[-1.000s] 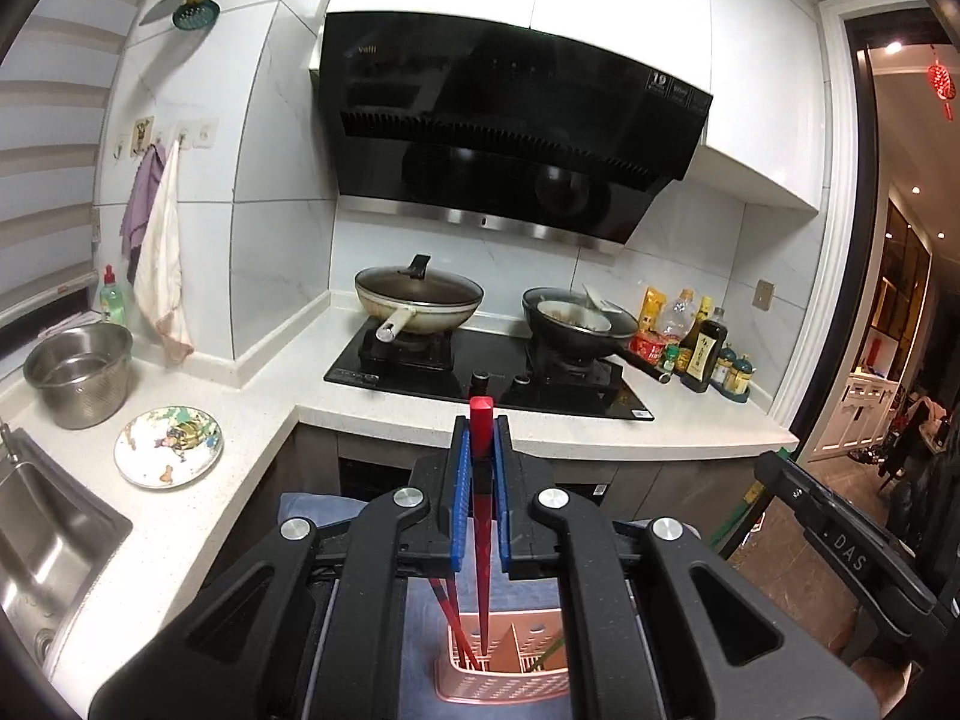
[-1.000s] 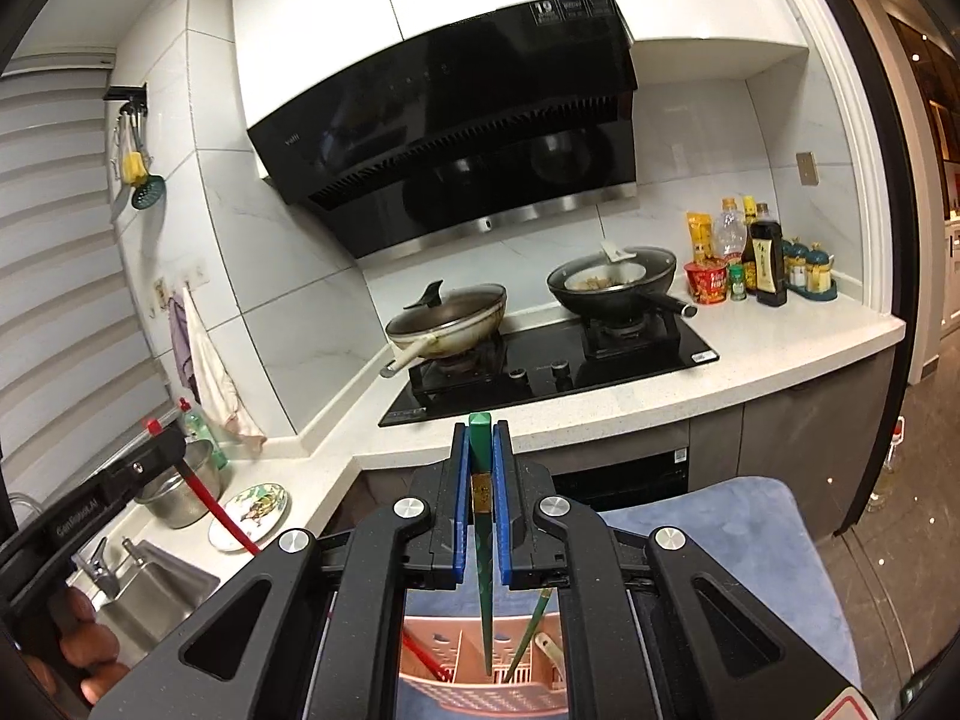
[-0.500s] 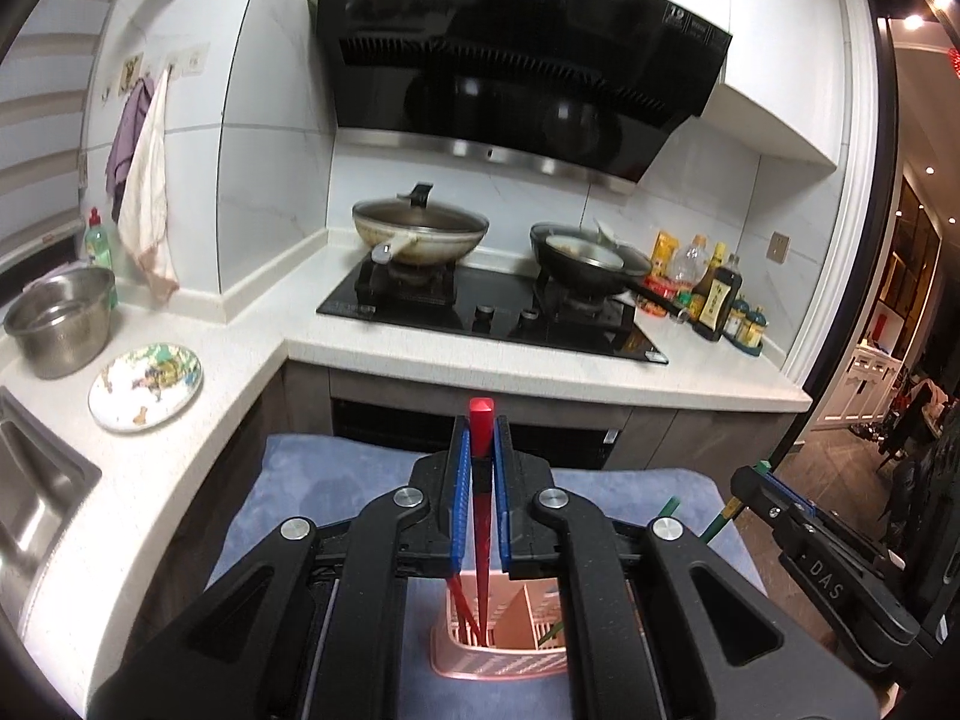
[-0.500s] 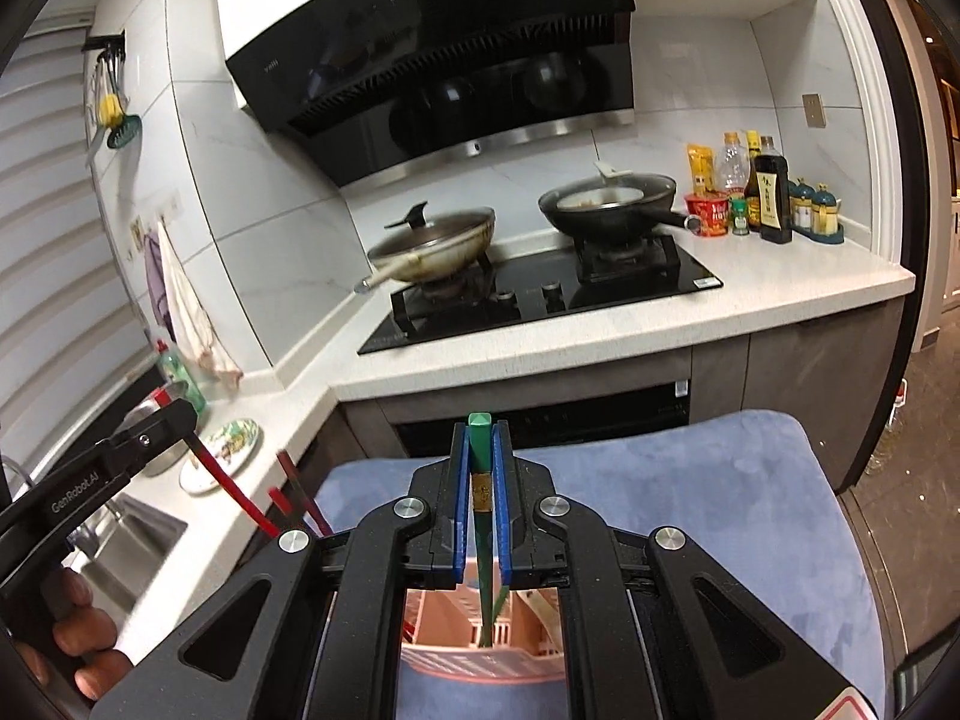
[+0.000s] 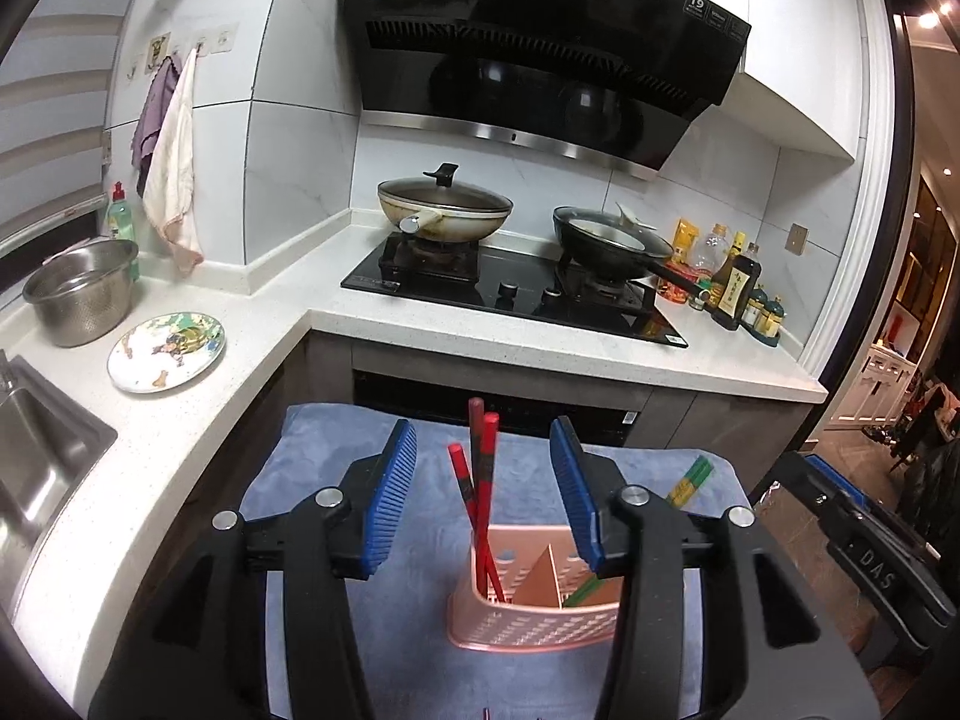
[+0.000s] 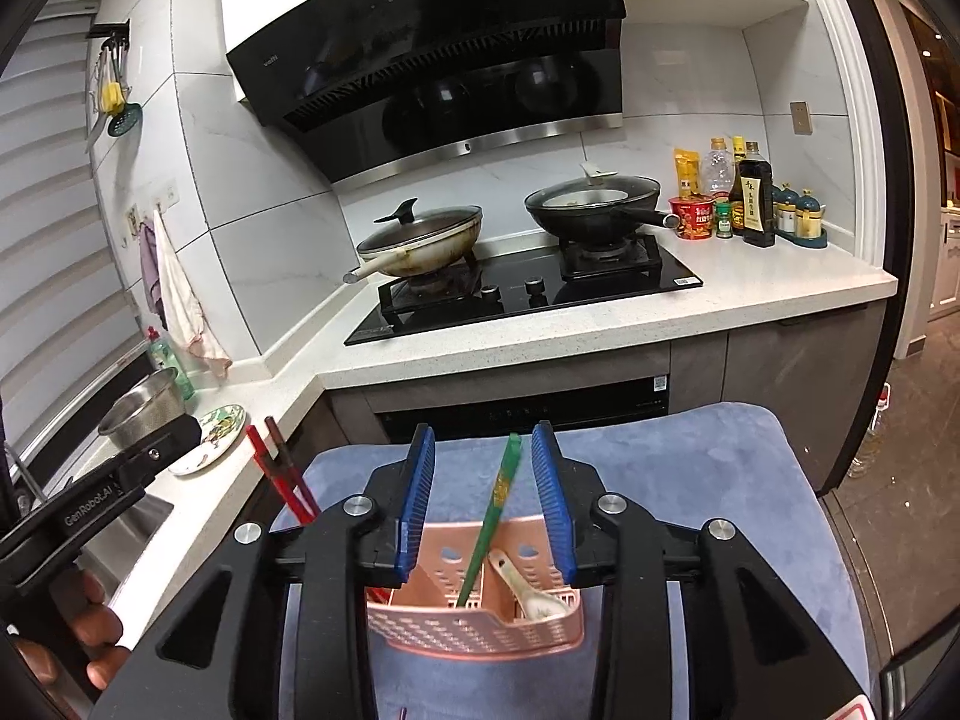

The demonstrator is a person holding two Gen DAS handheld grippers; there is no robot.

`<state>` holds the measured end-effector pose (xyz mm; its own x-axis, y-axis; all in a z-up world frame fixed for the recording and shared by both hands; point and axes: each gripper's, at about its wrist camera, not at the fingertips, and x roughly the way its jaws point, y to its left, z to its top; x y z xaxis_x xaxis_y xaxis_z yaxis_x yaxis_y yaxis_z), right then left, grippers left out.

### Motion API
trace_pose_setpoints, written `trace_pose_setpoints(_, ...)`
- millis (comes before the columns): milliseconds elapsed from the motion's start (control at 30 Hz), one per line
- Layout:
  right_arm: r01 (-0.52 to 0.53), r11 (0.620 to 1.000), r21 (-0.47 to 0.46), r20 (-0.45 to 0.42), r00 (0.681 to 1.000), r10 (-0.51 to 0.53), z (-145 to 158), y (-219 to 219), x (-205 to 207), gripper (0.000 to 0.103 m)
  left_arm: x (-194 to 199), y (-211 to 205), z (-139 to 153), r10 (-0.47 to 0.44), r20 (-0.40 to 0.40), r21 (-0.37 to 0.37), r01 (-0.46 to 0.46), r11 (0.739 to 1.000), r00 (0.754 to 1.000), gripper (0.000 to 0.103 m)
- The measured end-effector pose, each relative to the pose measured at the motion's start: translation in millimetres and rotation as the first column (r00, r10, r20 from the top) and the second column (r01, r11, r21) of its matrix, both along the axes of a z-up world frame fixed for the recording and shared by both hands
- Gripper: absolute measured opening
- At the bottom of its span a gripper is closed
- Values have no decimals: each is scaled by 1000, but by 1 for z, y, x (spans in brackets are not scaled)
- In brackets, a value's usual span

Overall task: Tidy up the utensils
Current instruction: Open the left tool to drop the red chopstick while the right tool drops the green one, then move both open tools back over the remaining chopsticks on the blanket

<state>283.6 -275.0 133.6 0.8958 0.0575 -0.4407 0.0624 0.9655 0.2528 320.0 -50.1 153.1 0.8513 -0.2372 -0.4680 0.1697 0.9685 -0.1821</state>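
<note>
Over the pink basket (image 5: 534, 618), both the left gripper (image 5: 483, 498) and right gripper (image 6: 483, 504) are gaping empty, the red chopsticks (image 5: 480, 480) and green chopsticks (image 6: 495, 510) standing inside; drop-off seems finished, so backing straight away looks next.

Bright indoor light, sharp focus, fisheye-warped edges.

Red chopsticks (image 5: 480, 504) lower ends hidden inside pink caddy (image 5: 528, 624); green chopsticks (image 5: 690, 480) mostly blocked by left gripper finger; bottle labels (image 6: 755, 204) too small to read.
</note>
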Motion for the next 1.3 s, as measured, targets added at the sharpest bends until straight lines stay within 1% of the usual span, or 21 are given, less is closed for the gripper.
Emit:
trace_pose_setpoints(167,-12,1000,-2,-14,1000,12,-2,4,-16,34,-17,6,-4,5,-4,2,-5,1000,1000,44)
trace_pose_setpoints(367,-29,1000,-8,-34,999,29,-12,13,-44,34,-45,8,-12,3,-4,44,-3,999,1000,44)
trace_pose_setpoints(533,-38,999,-39,-59,998,36,-26,25,-76,34,-73,12,-27,-10,-14,80,11,997,1000,44)
trace_pose_setpoints(800,-70,993,-97,-128,990,57,-57,42,-121,34,-115,17,-64,-25,-85,100,33,994,996,44)
trace_pose_setpoints(1100,-102,992,-75,-216,973,84,-98,55,-169,34,-156,26,-106,-24,-161,110,42,993,987,44)
trace_pose_setpoints(1300,-107,993,-39,-309,947,90,-138,60,-196,34,-175,38,-134,-13,-220,99,35,994,976,44)
